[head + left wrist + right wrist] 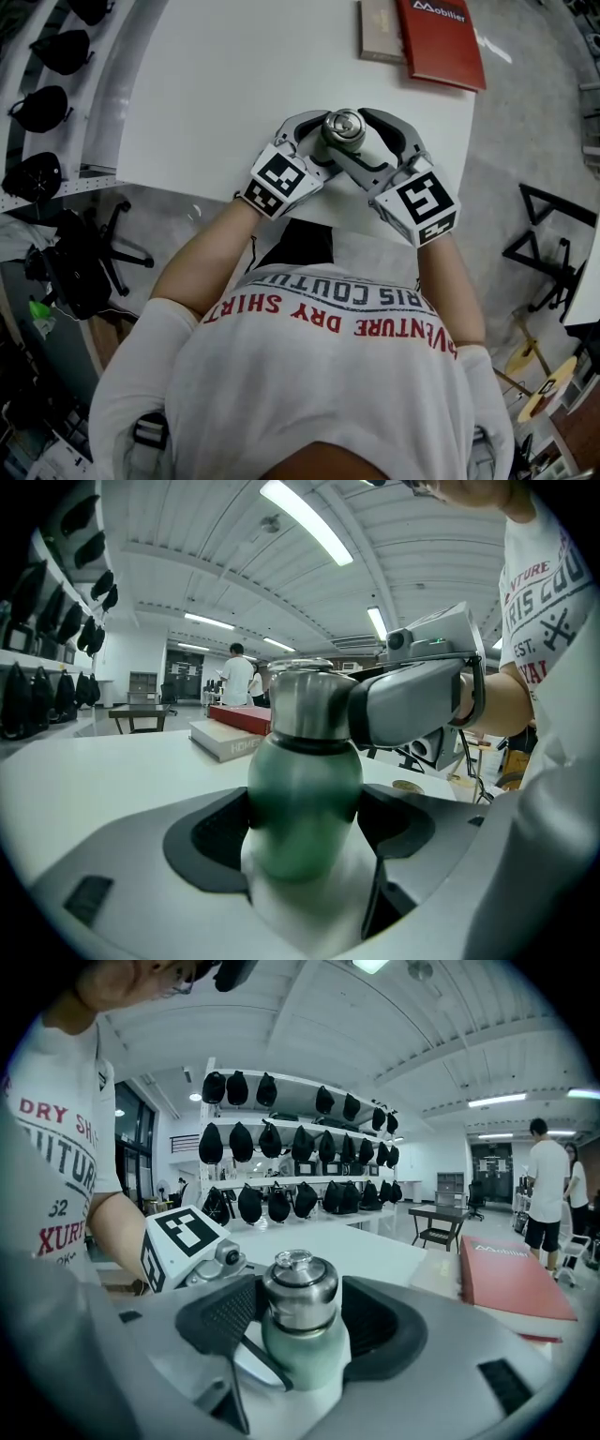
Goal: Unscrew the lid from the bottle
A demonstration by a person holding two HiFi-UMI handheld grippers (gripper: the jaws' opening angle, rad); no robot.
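A green bottle (305,803) with a steel lid (344,127) stands upright near the front edge of the white table (216,84). My left gripper (305,829) is shut on the bottle's green body, one dark pad on each side. My right gripper (300,1309) is shut on the steel lid (300,1290), above the green shoulder (305,1358). In the head view the left gripper (319,145) and the right gripper (370,145) come in from either side and meet round the bottle. The right gripper (412,700) crosses the lid in the left gripper view.
A red book (441,37) and a grey book (380,33) lie at the table's far right. A rack of black bags (291,1147) lines the left wall. An office chair (94,253) stands left of the person. People (546,1185) stand far off.
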